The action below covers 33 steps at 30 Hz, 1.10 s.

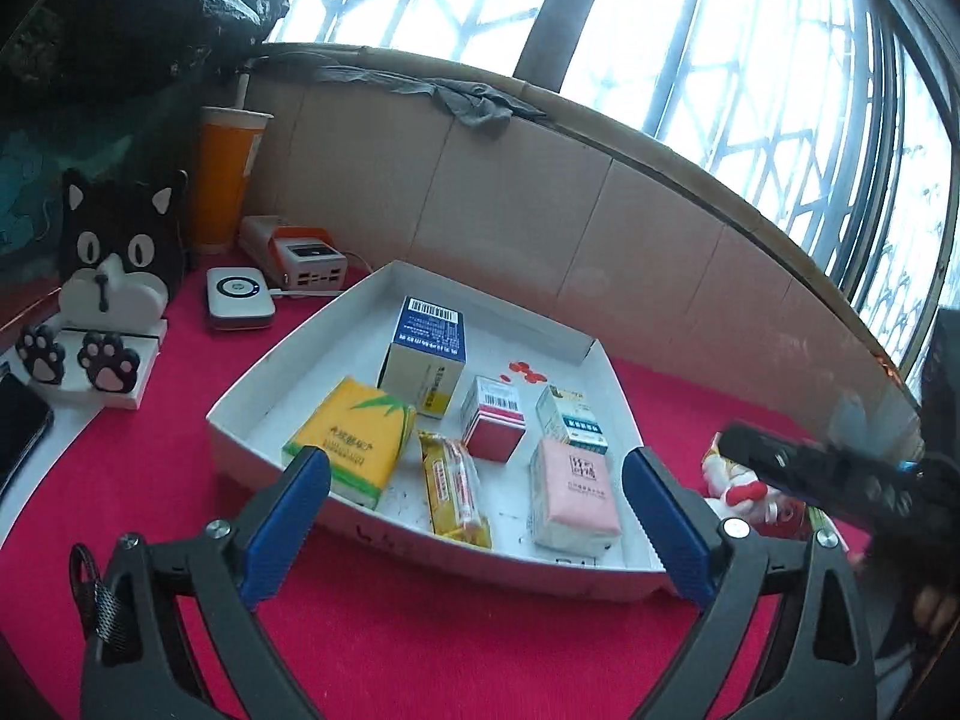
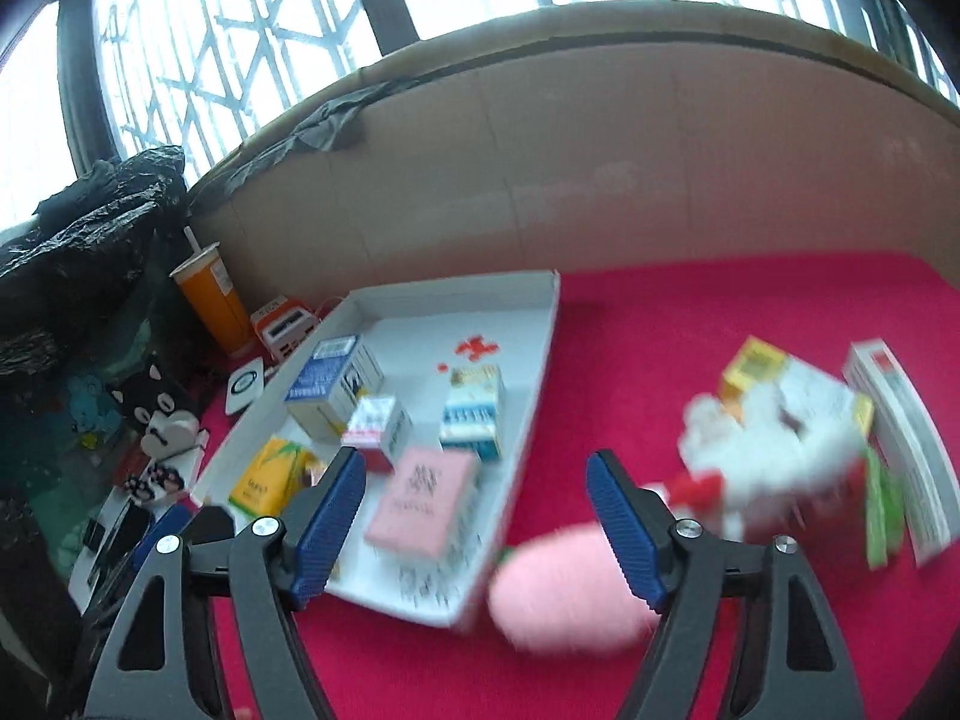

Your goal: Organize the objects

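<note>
A white tray [image 1: 420, 546] on red cloth holds a blue-and-white box [image 1: 426, 354], a yellow tissue pack [image 1: 354, 444], a yellow snack bar [image 1: 453, 486], a red-and-white box [image 1: 495, 426], a green-and-white box [image 1: 570, 420] and a pink tissue pack [image 1: 576, 492]. My left gripper [image 1: 477, 462] stands open in front of the tray's near wall, holding nothing. In the blurred right wrist view my right gripper [image 2: 477, 459] is open over the tray's right rim [image 2: 534, 396]. A fuzzy pink object [image 2: 564, 588] lies on the cloth just below its fingers.
A pile at the right holds a white plush toy [image 2: 750, 456], a yellow box [image 2: 750, 372] and a flat white box [image 2: 900, 450]. Left of the tray stand a cat-shaped holder [image 1: 114, 276], an orange cup [image 1: 225, 180], a charger [image 1: 306, 258] and a phone [image 1: 18, 432]. A cardboard wall [image 1: 540, 210] closes the back.
</note>
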{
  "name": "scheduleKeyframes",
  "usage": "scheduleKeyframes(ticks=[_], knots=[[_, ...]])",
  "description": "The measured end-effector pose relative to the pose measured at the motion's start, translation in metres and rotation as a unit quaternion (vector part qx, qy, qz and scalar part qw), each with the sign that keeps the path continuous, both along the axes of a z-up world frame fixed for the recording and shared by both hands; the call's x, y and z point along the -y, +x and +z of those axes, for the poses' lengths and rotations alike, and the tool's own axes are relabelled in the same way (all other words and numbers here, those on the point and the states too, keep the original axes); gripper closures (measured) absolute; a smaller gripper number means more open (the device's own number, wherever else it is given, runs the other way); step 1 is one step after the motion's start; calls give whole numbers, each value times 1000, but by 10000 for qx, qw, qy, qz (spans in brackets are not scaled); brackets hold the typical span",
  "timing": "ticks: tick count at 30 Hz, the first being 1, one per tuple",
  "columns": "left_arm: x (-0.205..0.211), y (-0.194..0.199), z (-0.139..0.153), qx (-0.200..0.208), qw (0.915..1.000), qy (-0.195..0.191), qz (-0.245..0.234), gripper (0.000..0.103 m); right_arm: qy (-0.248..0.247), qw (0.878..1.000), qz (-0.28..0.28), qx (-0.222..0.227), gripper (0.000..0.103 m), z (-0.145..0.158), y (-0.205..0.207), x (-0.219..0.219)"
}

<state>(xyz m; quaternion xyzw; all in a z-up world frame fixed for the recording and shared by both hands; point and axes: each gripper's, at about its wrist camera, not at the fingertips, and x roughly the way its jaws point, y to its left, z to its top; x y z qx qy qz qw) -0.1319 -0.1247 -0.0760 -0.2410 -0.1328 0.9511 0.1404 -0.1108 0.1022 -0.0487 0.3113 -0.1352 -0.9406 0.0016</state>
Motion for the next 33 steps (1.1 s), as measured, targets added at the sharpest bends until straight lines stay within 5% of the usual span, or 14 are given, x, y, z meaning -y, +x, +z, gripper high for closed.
scheduleKeyframes(ticks=[9,33], knots=[[-6,17,1,-199,9992,-155,307,5,93,9999,26,42,21,-15,36,8],[-43,49,3,-339,9959,-834,19,5,381,9979,-254,-460,4,0,87,-6]])
